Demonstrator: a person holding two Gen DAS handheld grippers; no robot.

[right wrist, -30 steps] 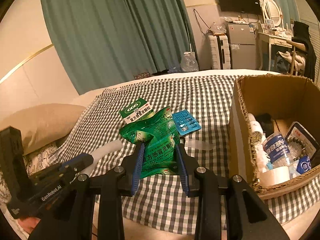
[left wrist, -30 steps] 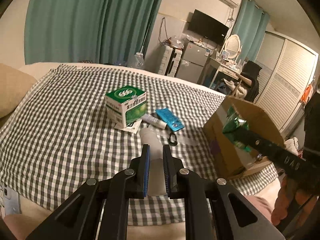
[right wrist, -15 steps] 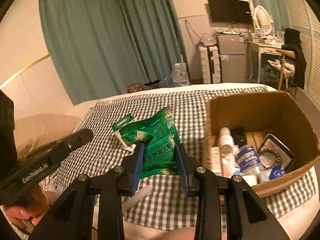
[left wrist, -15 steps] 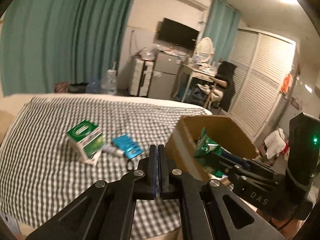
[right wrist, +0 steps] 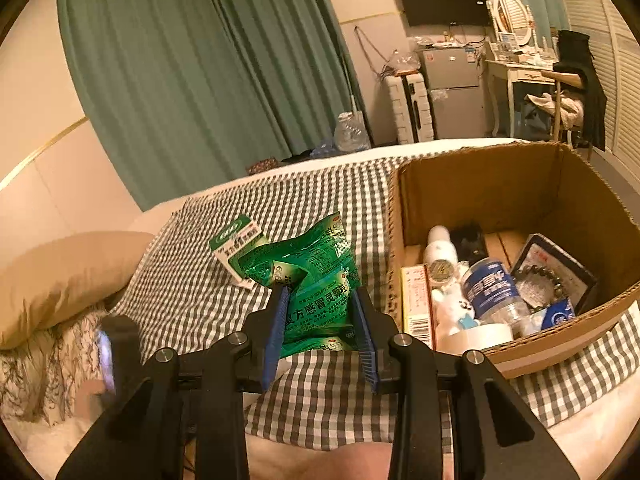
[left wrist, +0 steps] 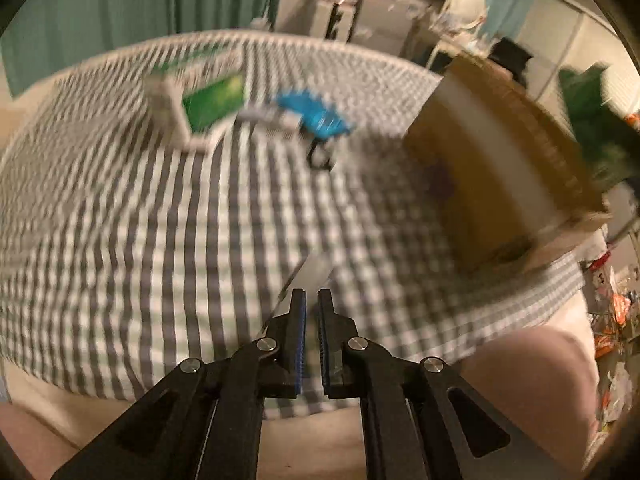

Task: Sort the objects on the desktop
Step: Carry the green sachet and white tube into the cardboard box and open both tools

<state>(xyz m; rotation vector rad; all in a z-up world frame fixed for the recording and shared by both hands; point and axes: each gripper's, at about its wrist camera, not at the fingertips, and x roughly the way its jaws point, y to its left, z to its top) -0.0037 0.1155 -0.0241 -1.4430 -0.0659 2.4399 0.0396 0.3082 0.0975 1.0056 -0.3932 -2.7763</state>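
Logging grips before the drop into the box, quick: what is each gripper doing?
Left gripper: jaws opening, nothing between them.
Right gripper: closed on the green packet.

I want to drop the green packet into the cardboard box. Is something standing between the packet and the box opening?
Nothing visible blocks it. The right tool holds the green packet above the checked cloth, just left of the cardboard box. The box top is open; only its near left wall must be cleared.

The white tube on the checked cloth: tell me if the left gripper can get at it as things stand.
Probably yes. The white tube lies bare on the checked cloth just ahead of the left gripper, nothing between them. Its jaws are opening but barely apart, so they must widen first.
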